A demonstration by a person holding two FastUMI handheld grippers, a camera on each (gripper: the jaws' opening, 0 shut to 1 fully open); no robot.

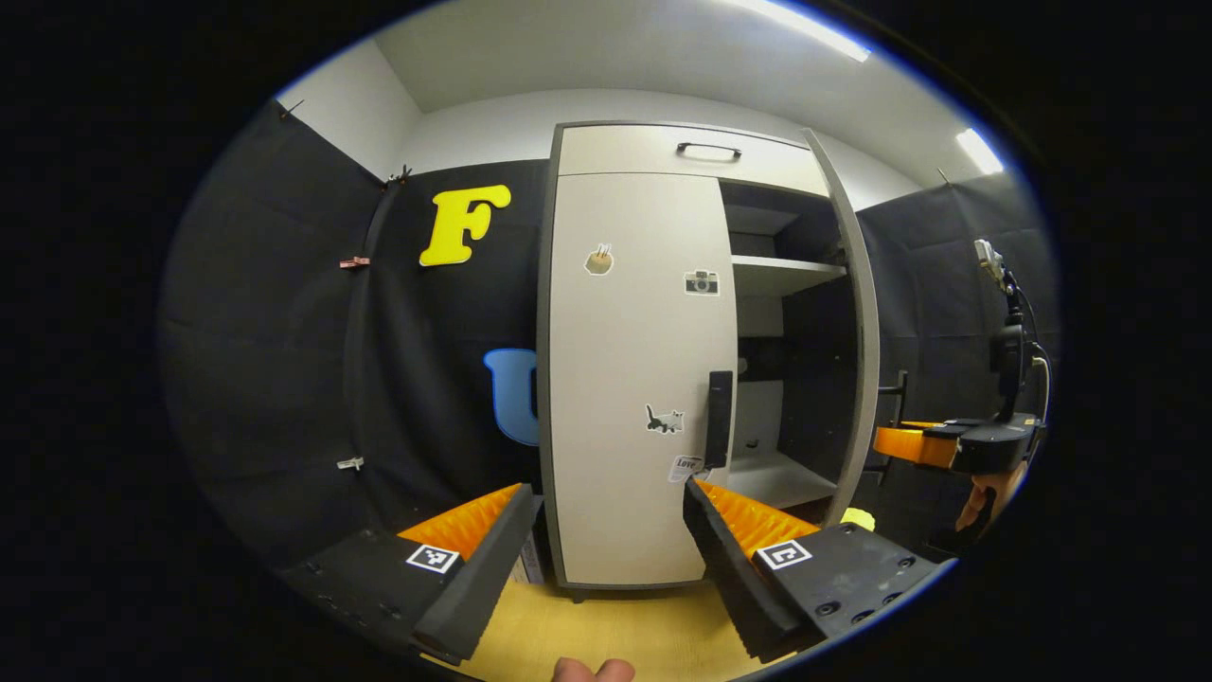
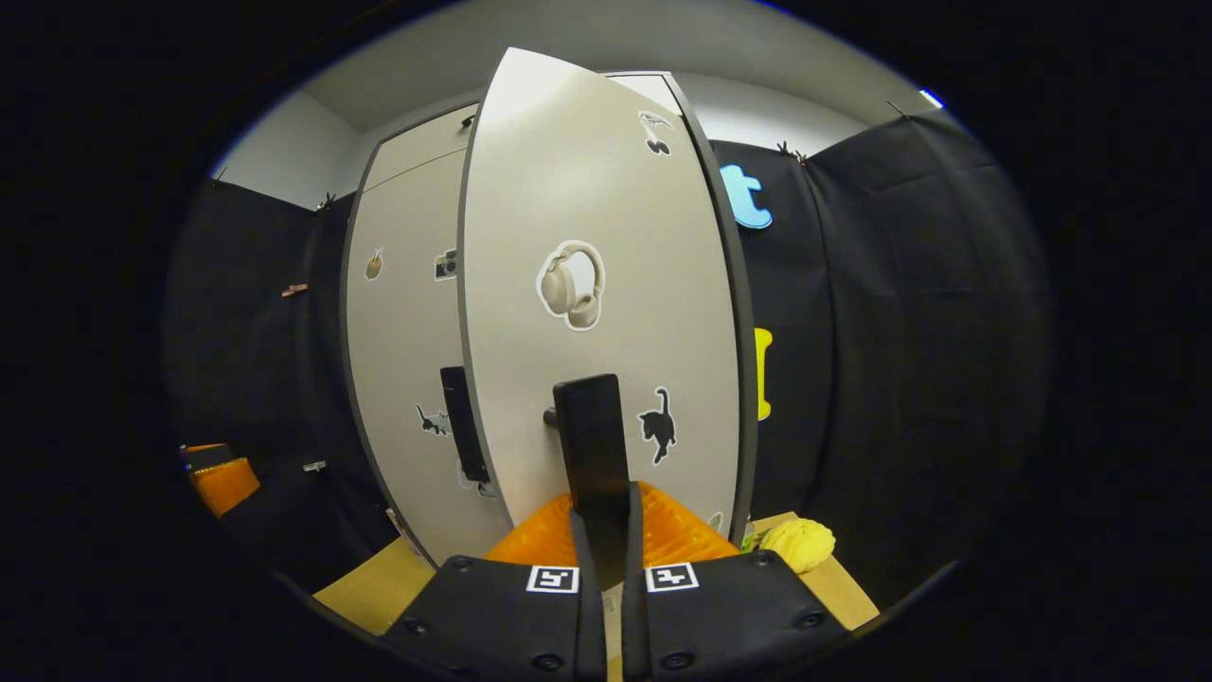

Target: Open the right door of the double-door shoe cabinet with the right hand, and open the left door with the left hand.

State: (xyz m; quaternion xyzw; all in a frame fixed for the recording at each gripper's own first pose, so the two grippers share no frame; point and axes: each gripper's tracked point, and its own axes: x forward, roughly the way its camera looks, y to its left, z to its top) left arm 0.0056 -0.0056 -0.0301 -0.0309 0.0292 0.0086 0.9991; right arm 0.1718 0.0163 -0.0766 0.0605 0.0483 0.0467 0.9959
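Note:
The white shoe cabinet's left door (image 1: 634,379) stands closed, its black vertical handle (image 1: 719,417) just above my right finger's tip. My left gripper (image 1: 606,489) is open in front of that door, low down, touching nothing. The right door (image 1: 857,332) has swung out and shows edge-on, baring the inner shelves (image 1: 781,275). Farther right, a hand holds my right gripper (image 1: 933,445) at that door's handle. In the right gripper view the open right door (image 2: 606,237) faces me, and my right gripper (image 2: 606,511) is shut on its black handle (image 2: 592,426). The closed left door (image 2: 407,332) lies behind it.
A top drawer with a black pull (image 1: 708,150) crowns the cabinet. A yellow lumpy object (image 2: 800,545) lies on the wooden floor (image 1: 606,635) by the cabinet's right foot. Black cloth walls close in on both sides. My left gripper (image 2: 222,478) shows far left.

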